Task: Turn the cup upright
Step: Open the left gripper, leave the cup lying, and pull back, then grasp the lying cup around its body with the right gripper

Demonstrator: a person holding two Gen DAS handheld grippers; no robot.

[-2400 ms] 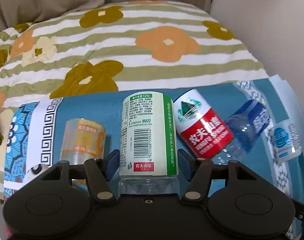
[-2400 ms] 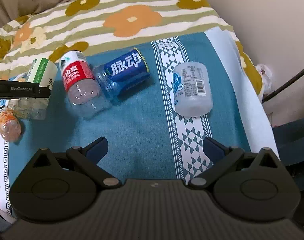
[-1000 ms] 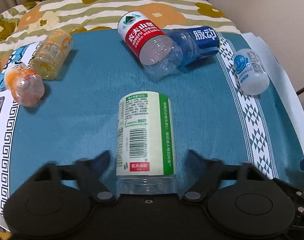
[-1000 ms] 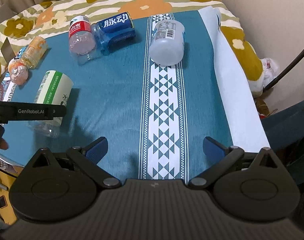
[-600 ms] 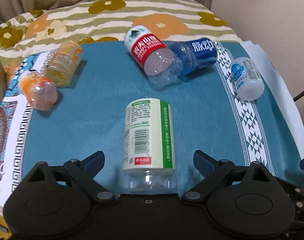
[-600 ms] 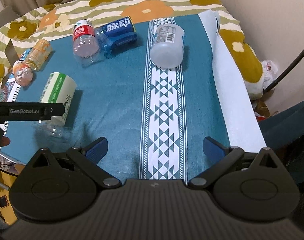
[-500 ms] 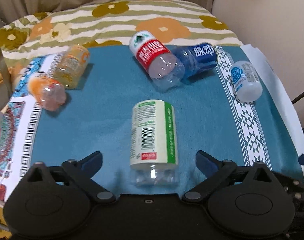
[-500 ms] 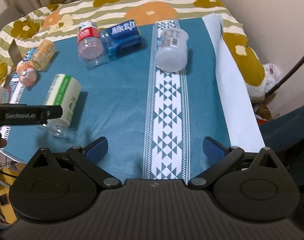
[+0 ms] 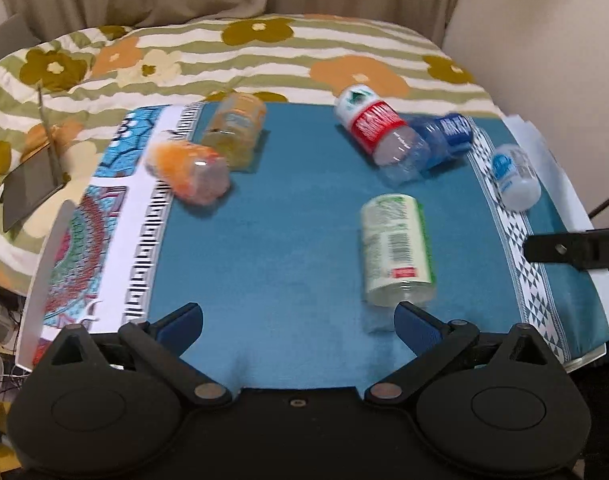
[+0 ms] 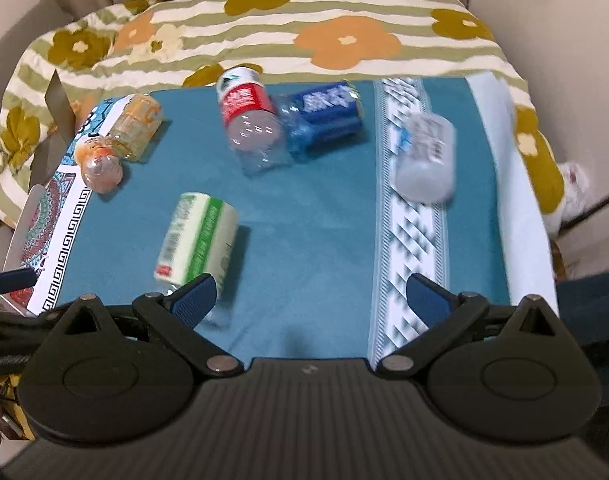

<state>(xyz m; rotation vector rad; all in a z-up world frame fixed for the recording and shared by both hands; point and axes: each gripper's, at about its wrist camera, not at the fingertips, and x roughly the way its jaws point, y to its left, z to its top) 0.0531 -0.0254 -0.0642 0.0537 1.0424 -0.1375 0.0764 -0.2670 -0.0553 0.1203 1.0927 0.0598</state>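
A cut bottle cup with a white and green label (image 9: 396,250) lies on its side on the teal cloth (image 9: 284,220), just ahead of my left gripper's right finger. It also shows in the right wrist view (image 10: 198,238), by my right gripper's left finger. My left gripper (image 9: 298,322) is open and empty, above the cloth's near edge. My right gripper (image 10: 310,292) is open and empty too. Both views are blurred by motion.
Other cut bottles lie on their sides: red-labelled (image 9: 378,134), blue (image 9: 444,138), white and blue (image 9: 514,176), yellow (image 9: 236,132), orange (image 9: 188,170). A flowered striped blanket (image 9: 264,56) lies behind. A wall (image 9: 544,40) rises at right.
My left gripper opened, let go of the white and green cup, then pulled back and to the left. The cup now lies free on the cloth. My right gripper drew back slightly.
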